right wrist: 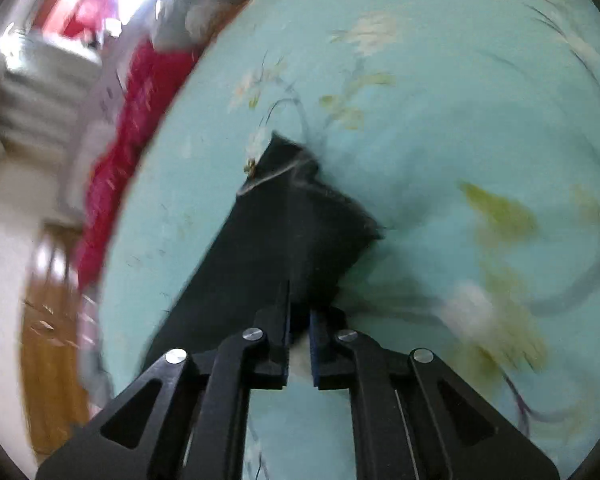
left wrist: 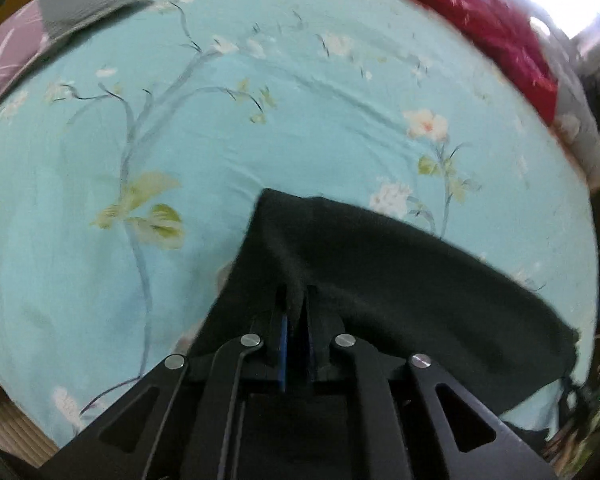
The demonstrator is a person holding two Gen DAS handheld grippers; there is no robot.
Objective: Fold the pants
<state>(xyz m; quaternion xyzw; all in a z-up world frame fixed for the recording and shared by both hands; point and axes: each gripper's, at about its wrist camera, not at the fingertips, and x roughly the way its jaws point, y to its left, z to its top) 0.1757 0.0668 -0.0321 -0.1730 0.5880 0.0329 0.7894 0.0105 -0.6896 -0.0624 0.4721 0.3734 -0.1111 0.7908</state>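
Left wrist view is mostly filled by a bed's turquoise floral sheet [left wrist: 260, 140], with a red blanket [left wrist: 500, 32] along its far right edge and a grey pillow [left wrist: 88, 8] at its far left corner. Dark pants [left wrist: 400, 280] lie lifted over the sheet's near right part. Left gripper [left wrist: 296, 304] pinches a fold of them; right gripper [right wrist: 300, 312] likewise clamps the pants [right wrist: 284, 232], though blur hides detail.
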